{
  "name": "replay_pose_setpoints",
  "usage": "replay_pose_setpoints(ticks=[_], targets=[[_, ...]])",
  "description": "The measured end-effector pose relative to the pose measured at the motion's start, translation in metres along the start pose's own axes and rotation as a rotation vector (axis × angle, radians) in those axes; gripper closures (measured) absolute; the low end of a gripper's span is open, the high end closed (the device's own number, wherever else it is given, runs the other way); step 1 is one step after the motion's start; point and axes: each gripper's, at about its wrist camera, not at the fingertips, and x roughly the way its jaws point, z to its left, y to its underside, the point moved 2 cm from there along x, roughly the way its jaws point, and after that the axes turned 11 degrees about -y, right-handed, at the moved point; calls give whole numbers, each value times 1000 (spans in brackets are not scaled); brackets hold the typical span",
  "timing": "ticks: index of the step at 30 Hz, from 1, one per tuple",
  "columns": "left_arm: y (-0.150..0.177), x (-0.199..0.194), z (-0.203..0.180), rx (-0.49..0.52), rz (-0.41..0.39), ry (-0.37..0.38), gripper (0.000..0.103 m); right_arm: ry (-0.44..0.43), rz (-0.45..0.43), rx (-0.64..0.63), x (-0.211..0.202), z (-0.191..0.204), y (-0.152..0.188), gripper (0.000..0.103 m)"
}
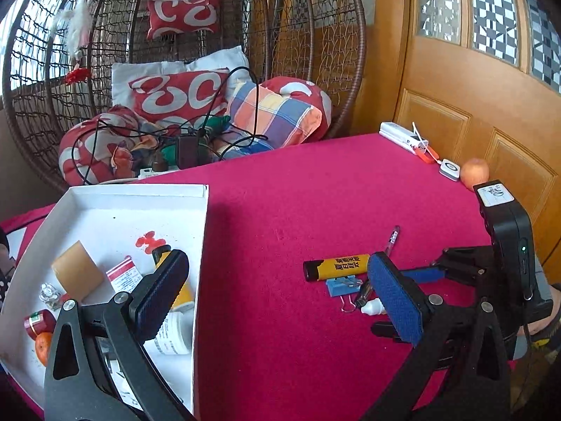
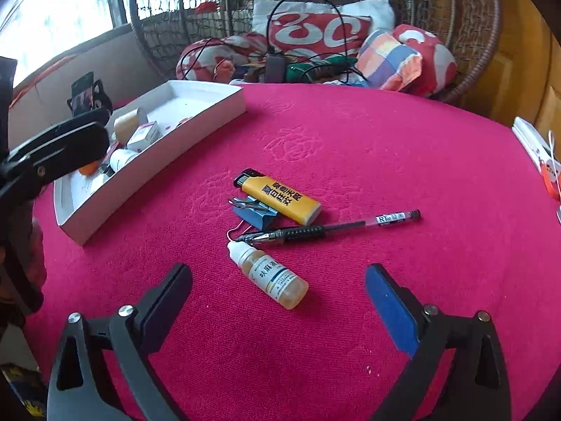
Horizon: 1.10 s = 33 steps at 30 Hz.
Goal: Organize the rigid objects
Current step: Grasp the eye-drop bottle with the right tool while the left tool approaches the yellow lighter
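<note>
Desk point(image 2: 350, 133) in red cloth, white tray point(image 2: 196, 119) at its left already holding several sorted bits. Still loose mid-desk, in one touching cluster: pen point(image 2: 333, 226), yellow lighter point(image 2: 280, 194), dropper bottle point(image 2: 273, 275), blue binder clip point(image 2: 254, 214). Right gripper point(image 2: 278, 291) wide open, empty, the bottle lying just ahead between its jaws, long axis slanting away-left (cap end far). Left gripper point(image 1: 277, 280) also wide open, empty, over the tray edge. Right is nearer; likely next grab is the bottle, which needs some wrist turn to close across its narrow side.
</note>
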Motion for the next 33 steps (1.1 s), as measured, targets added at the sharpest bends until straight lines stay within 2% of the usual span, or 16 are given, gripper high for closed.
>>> replay_pose_setpoints(ticks=[1,2,4,6,7,8,11,13,16,19,21,24,25,29,33], targets=[[-4,7,-1,6,26,18,0,-31,28,8,8,-2,-1,33],[-8,14,-3,9,46,39,0,-29,3,-21,8,-1,-4,35],[-14,30,-9,28,76,56,0,-22,16,-54,11,2,-6,42],[-16,46,-18,59,104,37,0,-17,34,-85,8,7,-1,74],[-16,54,-22,72,113,37,0,-20,46,-102,5,10,3,81],[-15,61,-27,87,123,42,2,-21,54,-116,1,14,10,84],[-12,82,-41,153,160,19,6,-44,42,-91,-15,20,31,84],[-8,95,-50,197,186,-12,6,-64,8,-32,-25,16,42,84],[-1,107,-62,268,205,-19,5,-112,-59,90,-35,3,51,84],[9,101,-75,317,214,57,6,-180,-108,190,-37,-9,55,84],[16,92,-80,345,201,58,10,-215,-132,226,-38,-13,58,84],[19,95,-76,271,341,187,14,-257,-160,271,-41,-19,65,84],[18,95,-75,264,349,200,16,-258,-164,274,-42,-18,65,84],[9,97,-80,351,253,97,16,-254,-166,273,-43,-17,64,84],[3,116,-82,341,237,51,16,-265,-171,283,-44,-18,67,84]])
